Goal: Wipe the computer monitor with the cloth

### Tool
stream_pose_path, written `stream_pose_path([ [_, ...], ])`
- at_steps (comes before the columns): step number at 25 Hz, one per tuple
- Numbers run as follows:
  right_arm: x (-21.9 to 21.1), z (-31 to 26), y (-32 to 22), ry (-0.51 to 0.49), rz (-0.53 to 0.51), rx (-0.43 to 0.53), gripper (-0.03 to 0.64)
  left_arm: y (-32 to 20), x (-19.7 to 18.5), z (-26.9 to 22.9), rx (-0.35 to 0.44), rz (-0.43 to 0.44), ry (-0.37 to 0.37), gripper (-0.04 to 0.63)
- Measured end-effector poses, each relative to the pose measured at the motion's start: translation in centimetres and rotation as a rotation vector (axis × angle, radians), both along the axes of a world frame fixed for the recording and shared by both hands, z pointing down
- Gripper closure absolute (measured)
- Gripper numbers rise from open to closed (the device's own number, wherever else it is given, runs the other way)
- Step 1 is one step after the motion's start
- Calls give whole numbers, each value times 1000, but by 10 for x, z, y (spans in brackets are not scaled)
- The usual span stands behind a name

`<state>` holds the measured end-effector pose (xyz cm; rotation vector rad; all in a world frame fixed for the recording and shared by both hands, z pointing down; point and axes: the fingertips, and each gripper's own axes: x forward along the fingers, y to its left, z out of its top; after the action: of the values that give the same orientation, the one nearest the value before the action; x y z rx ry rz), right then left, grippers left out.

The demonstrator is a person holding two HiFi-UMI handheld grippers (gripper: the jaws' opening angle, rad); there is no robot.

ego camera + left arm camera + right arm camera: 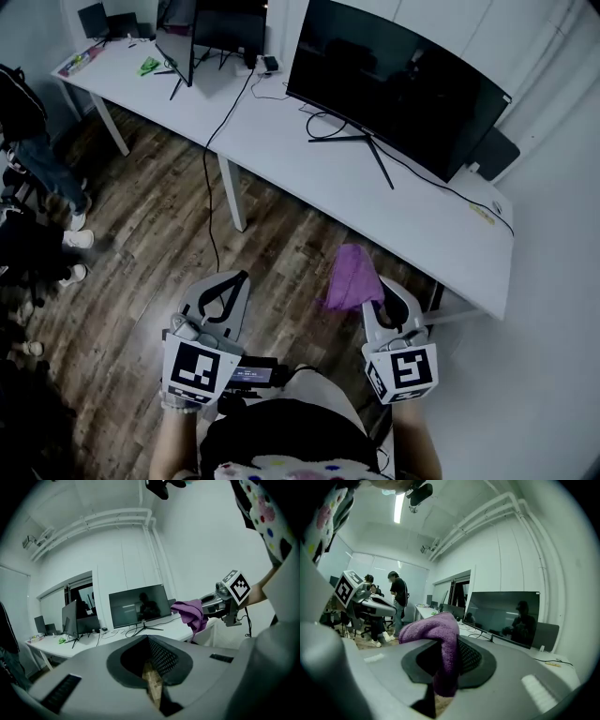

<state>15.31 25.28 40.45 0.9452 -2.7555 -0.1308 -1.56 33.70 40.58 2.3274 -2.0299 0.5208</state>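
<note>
Our right gripper pinches the purple cloth in the air, near the front edge of the white desk where the dark monitor stands. Our left gripper is closed on nothing.

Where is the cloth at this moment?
Head view, right side: the purple cloth is clamped in the right gripper, over the wooden floor, just short of the white desk that carries the large monitor.
</note>
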Motion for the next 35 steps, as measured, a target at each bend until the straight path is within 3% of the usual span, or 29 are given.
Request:
stream_pose_path([
  [8,-9,-8,-1,-14,47,8,548,-1,-14,-3,7,24,4,589],
  [16,-20,-7,-44,-14,39,10,548,-37,-27,-3,21,18,-13,589],
  [35,-67,-32,-259,-27,-95,29,548,-231,-51,-15,30,-82,-16,589],
])
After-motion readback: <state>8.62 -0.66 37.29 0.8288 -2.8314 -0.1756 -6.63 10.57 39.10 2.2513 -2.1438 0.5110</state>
